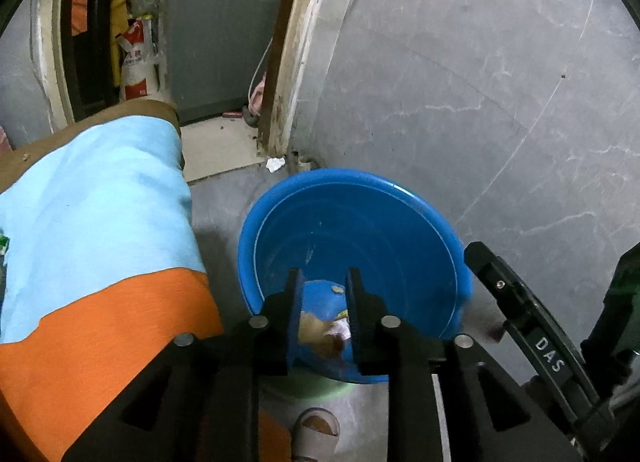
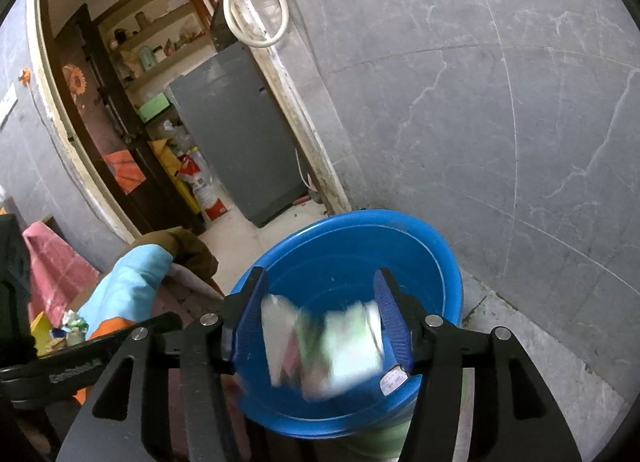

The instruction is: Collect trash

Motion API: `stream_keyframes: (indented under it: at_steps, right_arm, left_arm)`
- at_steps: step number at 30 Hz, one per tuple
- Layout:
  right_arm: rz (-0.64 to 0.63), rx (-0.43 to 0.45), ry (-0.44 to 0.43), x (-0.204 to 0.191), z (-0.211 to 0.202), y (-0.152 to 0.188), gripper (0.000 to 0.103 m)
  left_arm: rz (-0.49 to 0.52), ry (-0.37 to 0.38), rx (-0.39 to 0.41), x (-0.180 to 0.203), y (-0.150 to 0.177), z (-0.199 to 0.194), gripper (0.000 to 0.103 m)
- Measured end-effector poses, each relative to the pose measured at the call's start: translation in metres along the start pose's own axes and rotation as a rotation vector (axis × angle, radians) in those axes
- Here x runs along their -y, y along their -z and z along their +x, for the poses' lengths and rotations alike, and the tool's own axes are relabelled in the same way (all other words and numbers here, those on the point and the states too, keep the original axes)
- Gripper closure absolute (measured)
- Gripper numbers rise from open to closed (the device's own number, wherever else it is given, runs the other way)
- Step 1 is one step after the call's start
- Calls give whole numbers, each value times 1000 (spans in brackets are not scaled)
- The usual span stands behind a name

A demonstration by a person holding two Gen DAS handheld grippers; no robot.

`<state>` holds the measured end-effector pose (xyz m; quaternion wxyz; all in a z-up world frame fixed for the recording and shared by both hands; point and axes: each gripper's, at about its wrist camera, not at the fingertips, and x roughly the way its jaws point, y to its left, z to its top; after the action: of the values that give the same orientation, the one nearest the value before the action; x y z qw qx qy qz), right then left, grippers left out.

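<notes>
A blue plastic basin (image 1: 360,178) stands on the floor against the grey wall, seen from above in both wrist views (image 2: 360,216). My left gripper (image 1: 324,274) hangs over its near rim, jaws a little apart. A brownish scrap with a bit of white wrapper (image 1: 320,334) shows blurred in the gap, and no pad presses it. My right gripper (image 2: 320,274) is over the basin too, jaws wide. Blurred white and green wrappers (image 2: 340,346) lie loose between its fingers, above the basin's inside. The right gripper's body (image 1: 540,342) shows at the right of the left wrist view.
A table with a light blue and orange cloth (image 1: 100,222) stands left of the basin, with more wrappers (image 2: 72,326) on it. A crumpled white paper (image 1: 275,164) lies by the door frame. A slippered foot (image 1: 316,430) is below. A grey cabinet (image 2: 240,134) fills the doorway.
</notes>
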<state>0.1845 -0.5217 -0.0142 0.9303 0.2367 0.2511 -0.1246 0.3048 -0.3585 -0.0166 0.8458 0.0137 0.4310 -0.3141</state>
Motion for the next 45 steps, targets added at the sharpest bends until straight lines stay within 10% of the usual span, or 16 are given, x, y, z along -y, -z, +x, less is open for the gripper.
stream_keyframes:
  at_steps: [19, 28, 45]
  right_arm:
    - [-92, 181, -6, -26, -28, -5, 21]
    - [-202, 355, -54, -65, -53, 1, 0]
    - [-362, 556, -252, -157, -85, 34, 0]
  left_arm:
    - [6, -80, 312, -19, 7, -91, 42]
    - [-7, -198, 531, -47, 29, -150, 5]
    - [-143, -434, 701, -133, 94, -241, 4]
